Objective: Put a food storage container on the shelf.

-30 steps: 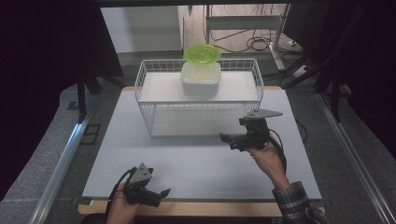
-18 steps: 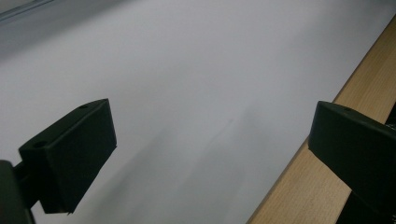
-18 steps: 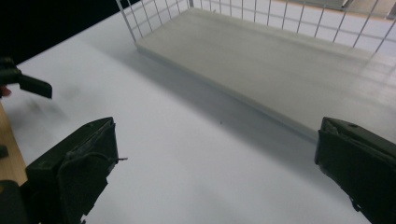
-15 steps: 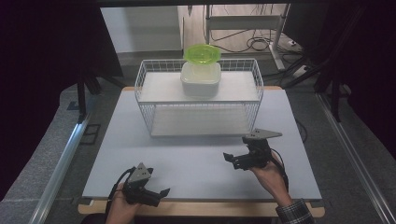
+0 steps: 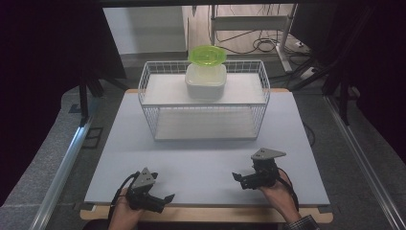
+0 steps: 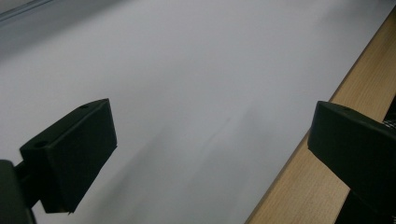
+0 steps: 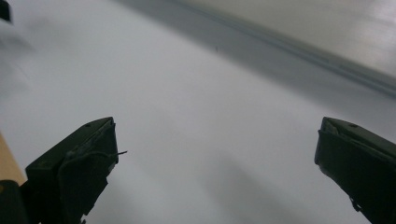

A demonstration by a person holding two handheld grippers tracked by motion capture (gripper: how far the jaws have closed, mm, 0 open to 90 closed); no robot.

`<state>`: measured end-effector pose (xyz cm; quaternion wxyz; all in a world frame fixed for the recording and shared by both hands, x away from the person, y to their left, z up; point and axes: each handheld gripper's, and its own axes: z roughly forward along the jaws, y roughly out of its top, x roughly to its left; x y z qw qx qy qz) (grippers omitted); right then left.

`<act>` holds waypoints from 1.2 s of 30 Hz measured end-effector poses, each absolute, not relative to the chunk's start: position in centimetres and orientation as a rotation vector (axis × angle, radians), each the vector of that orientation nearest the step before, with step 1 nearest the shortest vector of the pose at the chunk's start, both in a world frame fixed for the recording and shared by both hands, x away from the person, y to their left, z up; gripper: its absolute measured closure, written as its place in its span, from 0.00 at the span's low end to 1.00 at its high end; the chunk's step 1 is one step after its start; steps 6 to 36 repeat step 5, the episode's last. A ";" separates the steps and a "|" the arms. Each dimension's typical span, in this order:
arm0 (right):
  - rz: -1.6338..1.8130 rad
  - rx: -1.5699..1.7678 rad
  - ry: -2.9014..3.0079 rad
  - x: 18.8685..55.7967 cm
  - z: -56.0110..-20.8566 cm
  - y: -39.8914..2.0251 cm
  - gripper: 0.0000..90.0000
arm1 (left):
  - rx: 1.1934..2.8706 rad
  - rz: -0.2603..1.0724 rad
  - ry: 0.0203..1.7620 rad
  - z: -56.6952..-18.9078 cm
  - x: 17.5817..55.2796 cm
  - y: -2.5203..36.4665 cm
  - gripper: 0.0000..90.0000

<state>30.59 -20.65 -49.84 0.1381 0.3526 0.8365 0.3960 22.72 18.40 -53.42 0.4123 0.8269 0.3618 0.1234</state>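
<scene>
Container [image 5: 206, 81] in basket [image 5: 148, 96], far from both tongs.

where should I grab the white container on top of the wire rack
Probably by its two side walls, just below the rim. The white container sits upright on the wire rack with a green bowl on top, so come level from the front rather than from above.

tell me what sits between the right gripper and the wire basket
Nothing: in the high view, bare white table separates the right gripper from the wire basket.
</scene>
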 end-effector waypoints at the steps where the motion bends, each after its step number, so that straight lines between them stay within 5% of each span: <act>1: 1.121 1.019 2.430 30.6 -50.2 -20.7 0.00 | 2.078 0.310 0.910 -53.4 22.7 18.4 0.01; 36: 1.111 1.044 2.446 31.0 -50.8 -20.7 0.00 | 2.060 0.311 0.908 -53.3 22.8 18.6 0.01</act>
